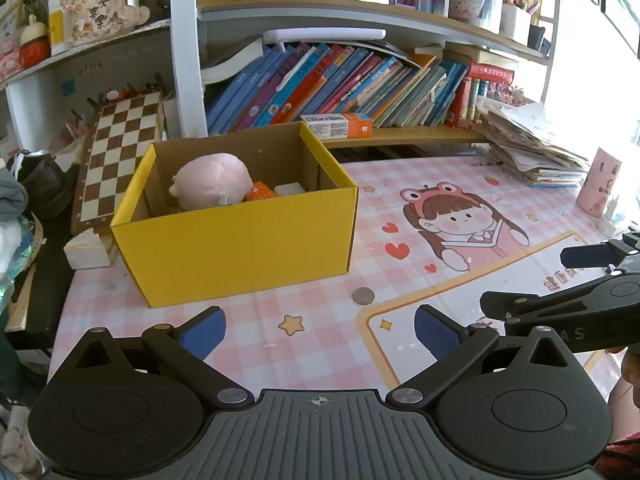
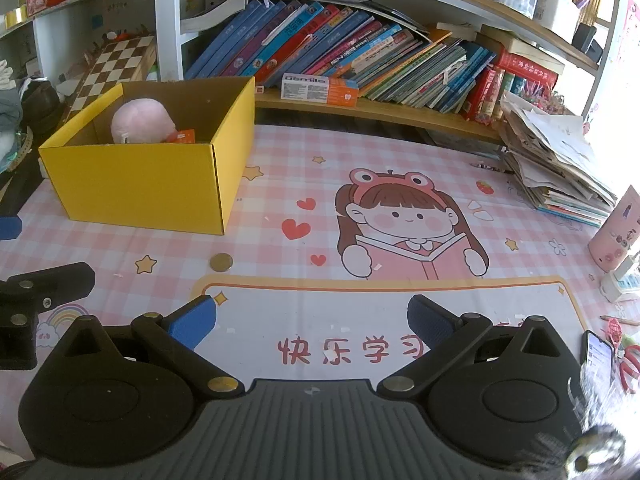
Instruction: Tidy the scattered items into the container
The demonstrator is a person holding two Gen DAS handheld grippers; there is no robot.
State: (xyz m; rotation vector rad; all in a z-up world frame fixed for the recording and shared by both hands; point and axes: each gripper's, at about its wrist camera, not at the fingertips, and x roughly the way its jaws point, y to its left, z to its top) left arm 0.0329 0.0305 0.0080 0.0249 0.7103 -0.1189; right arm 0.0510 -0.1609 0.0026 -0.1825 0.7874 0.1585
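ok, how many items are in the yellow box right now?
3 visible in the yellow box: a pink plush at its left, an orange item beside it, a white item further right. More may be hidden underneath.

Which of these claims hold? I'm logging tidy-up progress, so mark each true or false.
1. The pink plush toy lies inside the yellow cardboard box. True.
2. The round metal coin is in the box. False: it lies on the pink checked desk mat, in front of the box.
3. The left gripper is shut on the coin. False: it is open and holds nothing.
4. The right gripper is open and empty. True.
5. The box has a lid on. False: its top is open.
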